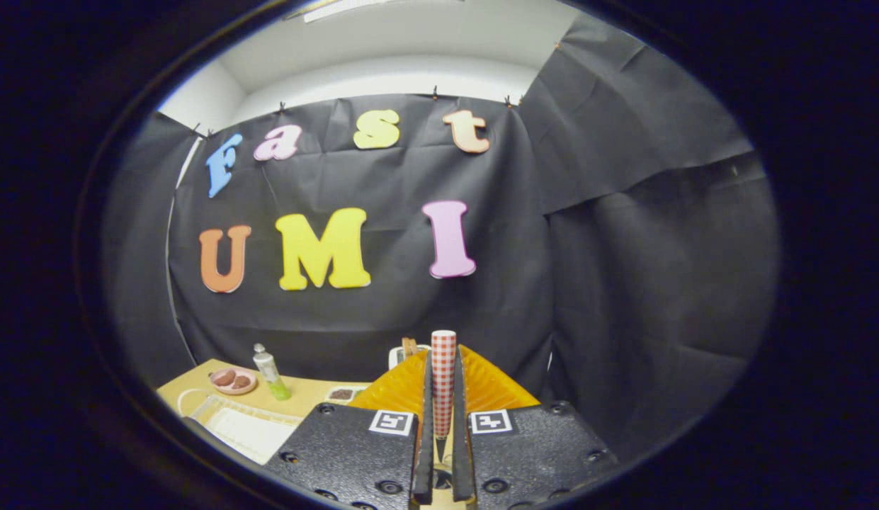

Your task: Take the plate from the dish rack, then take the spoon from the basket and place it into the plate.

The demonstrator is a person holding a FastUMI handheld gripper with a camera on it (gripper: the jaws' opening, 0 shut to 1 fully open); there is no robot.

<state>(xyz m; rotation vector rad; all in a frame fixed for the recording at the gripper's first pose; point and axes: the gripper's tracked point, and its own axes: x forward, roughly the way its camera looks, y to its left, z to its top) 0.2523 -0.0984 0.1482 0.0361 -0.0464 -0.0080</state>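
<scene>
Your gripper is raised above the table, its 2 fingers clenched on the red-checkered spoon, handle upright.

- A wooden table stands in front of the black cloth wall of the booth.
- A small pink dish sits near the table's far edge, with two brownish pieces in it.
- A clear bottle with a white cap and green liquid at its bottom stands just beside the pink dish, tilted a little.
- A small white tray holds something dark.
- A white board lies on the table's near part.
- Above the cloth, a white wall and ceiling show.
</scene>
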